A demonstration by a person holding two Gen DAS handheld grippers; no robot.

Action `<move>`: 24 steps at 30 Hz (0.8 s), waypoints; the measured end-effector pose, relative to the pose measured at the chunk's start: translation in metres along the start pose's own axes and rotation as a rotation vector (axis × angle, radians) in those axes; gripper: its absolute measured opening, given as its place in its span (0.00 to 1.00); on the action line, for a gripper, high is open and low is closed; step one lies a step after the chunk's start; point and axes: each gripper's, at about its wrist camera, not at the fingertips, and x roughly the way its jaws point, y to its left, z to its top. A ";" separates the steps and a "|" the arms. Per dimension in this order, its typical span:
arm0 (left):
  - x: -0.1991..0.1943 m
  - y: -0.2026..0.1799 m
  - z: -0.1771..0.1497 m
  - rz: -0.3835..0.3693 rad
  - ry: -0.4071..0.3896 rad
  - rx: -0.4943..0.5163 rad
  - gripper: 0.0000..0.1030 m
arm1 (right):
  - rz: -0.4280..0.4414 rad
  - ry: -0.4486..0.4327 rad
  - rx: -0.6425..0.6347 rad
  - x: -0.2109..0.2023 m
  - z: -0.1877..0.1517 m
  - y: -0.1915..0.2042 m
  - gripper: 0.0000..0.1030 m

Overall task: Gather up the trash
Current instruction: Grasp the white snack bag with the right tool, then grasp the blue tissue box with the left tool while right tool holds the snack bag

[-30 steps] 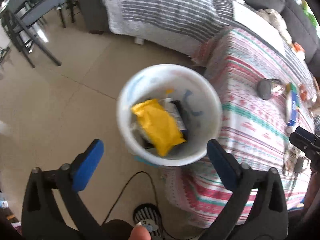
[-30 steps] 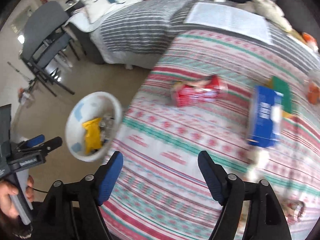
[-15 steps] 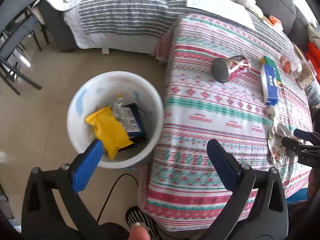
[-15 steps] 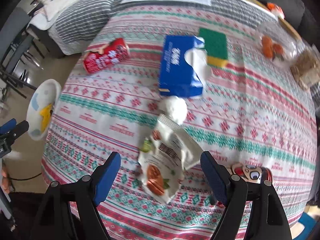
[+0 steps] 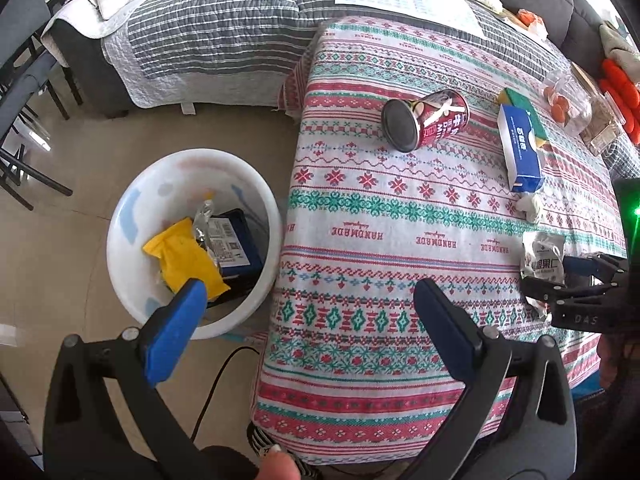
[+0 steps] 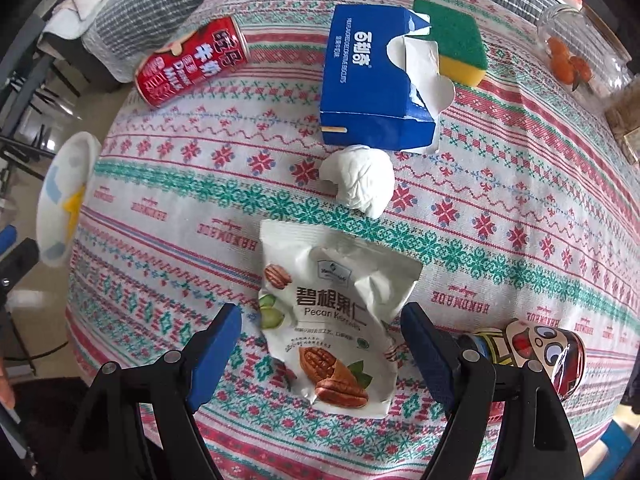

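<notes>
Currently, the right gripper (image 6: 320,328) hangs over the near part of the table (image 6: 520,208), its jaws spread wide and holding nothing. The white pecan snack bag (image 6: 334,312) lies flat and crumpled on the patterned cloth, its lower half between the two blue pads (image 6: 214,344); whether either pad touches the bag cannot be told.

Just beyond the bag sits a crumpled white tissue ball (image 6: 360,180), and just beyond that an opened blue carton (image 6: 372,76) with a torn flap. A green and yellow sponge (image 6: 456,44) lies against the far right side of the carton. A red drink can (image 6: 192,66) lies on its side near the table's far left edge. A second printed can (image 6: 536,354) lies at the near right, partly hidden behind the right finger.

The left gripper (image 5: 308,300) is held above the table's left edge, its jaws likewise wide apart and empty. Its left pad (image 5: 176,332) overlaps the white trash bucket (image 5: 132,216) that stands on the floor (image 5: 52,280) just beside the table. Inside the bucket lie a yellow wrapper (image 5: 188,260), a dark blue box (image 5: 236,240) and some clear plastic. In the left wrist view the snack bag (image 5: 542,256) appears at the right, with the right gripper (image 5: 572,280) directly over it. A sofa (image 5: 208,28) under a grey striped quilt stands beyond the table.
</notes>
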 end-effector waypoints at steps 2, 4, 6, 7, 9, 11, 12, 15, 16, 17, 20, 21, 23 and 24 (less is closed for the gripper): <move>0.001 0.002 -0.001 0.008 0.004 -0.005 0.99 | -0.007 -0.003 -0.007 0.003 0.000 0.002 0.80; 0.001 0.004 -0.001 0.009 0.007 -0.012 0.99 | -0.013 -0.002 -0.013 0.004 0.000 0.002 0.72; 0.001 0.007 -0.001 0.008 0.006 -0.020 0.99 | -0.012 0.004 -0.015 0.007 0.000 -0.002 0.56; 0.001 0.007 -0.001 0.008 0.005 -0.022 0.99 | -0.015 0.002 -0.015 0.007 -0.001 -0.005 0.51; 0.001 0.007 0.000 0.009 0.005 -0.026 0.99 | -0.009 -0.017 -0.023 0.007 -0.001 -0.008 0.42; -0.001 0.007 0.001 0.006 -0.003 -0.039 0.99 | 0.015 -0.044 -0.022 -0.001 -0.002 -0.016 0.23; -0.004 0.007 0.002 -0.003 -0.014 -0.049 0.99 | 0.032 -0.052 -0.021 -0.004 -0.002 -0.018 0.16; -0.009 0.005 0.006 -0.023 -0.044 -0.070 0.99 | 0.070 -0.090 -0.002 -0.015 -0.003 -0.028 0.14; -0.010 0.003 0.008 -0.028 -0.052 -0.076 0.99 | 0.071 -0.112 0.001 -0.020 -0.004 -0.033 0.13; -0.010 0.002 0.010 -0.033 -0.054 -0.078 0.99 | 0.073 -0.126 0.006 -0.023 -0.005 -0.036 0.13; -0.009 -0.011 0.015 -0.063 -0.054 -0.082 0.99 | 0.103 -0.180 0.040 -0.038 -0.007 -0.052 0.13; -0.008 -0.019 0.018 -0.076 -0.051 -0.076 0.99 | 0.112 -0.198 0.051 -0.043 -0.008 -0.057 0.13; -0.005 -0.035 0.021 -0.088 -0.046 -0.055 0.99 | 0.121 -0.240 0.081 -0.054 -0.011 -0.069 0.13; -0.005 -0.042 0.023 -0.090 -0.047 -0.046 0.99 | 0.125 -0.255 0.095 -0.059 -0.012 -0.074 0.13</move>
